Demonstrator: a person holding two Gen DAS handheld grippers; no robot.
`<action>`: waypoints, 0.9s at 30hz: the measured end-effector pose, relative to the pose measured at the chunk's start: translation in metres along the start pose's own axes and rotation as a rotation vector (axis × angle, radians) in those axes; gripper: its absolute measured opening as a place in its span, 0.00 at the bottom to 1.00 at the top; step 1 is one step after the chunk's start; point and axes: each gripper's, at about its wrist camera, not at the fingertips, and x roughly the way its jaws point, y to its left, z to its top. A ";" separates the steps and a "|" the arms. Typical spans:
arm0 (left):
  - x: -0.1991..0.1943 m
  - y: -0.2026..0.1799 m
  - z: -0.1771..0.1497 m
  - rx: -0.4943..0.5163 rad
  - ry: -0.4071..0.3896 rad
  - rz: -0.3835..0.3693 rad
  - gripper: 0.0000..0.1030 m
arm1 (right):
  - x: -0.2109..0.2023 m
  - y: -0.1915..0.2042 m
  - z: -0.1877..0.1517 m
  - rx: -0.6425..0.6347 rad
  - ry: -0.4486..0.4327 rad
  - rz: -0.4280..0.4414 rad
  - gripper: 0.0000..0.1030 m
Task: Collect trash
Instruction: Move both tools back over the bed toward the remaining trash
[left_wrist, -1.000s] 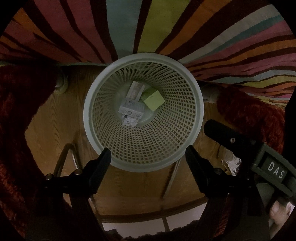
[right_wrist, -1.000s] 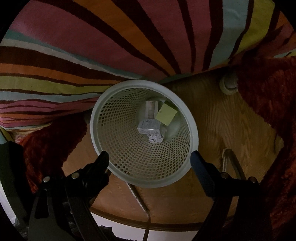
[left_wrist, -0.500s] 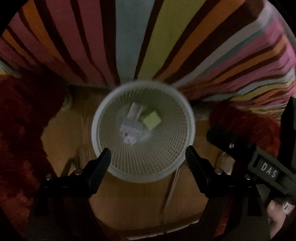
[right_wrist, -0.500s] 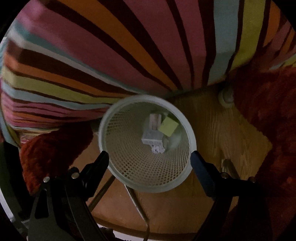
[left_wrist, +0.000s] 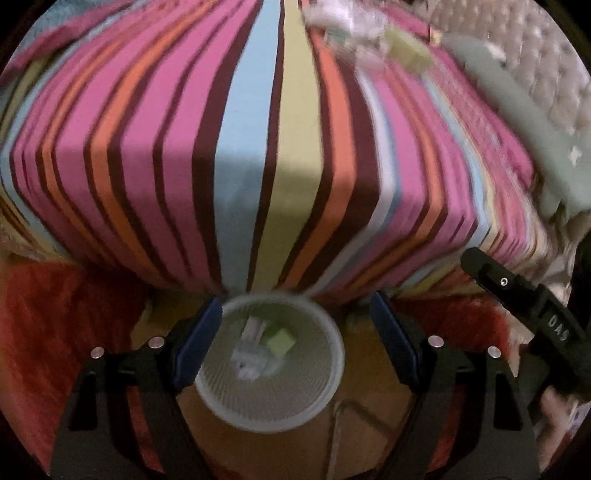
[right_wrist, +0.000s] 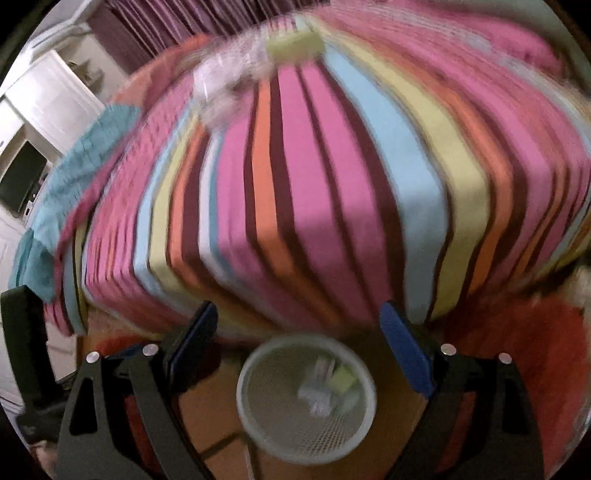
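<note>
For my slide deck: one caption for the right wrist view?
Open right gripper above a white mesh bin holding scraps, striped bed beyond.

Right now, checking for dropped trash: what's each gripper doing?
Left gripper: open, holding nothing, above the basket.
Right gripper: open, holding nothing.
</note>
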 end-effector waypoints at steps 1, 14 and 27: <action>-0.003 -0.003 0.007 -0.003 -0.016 0.010 0.78 | -0.003 0.000 0.007 -0.011 -0.033 -0.006 0.83; 0.002 -0.050 0.109 -0.124 -0.146 0.040 0.78 | -0.009 0.000 0.118 -0.115 -0.247 -0.057 0.83; 0.048 -0.071 0.162 -0.246 -0.169 0.105 0.78 | 0.035 0.002 0.196 -0.261 -0.222 -0.073 0.83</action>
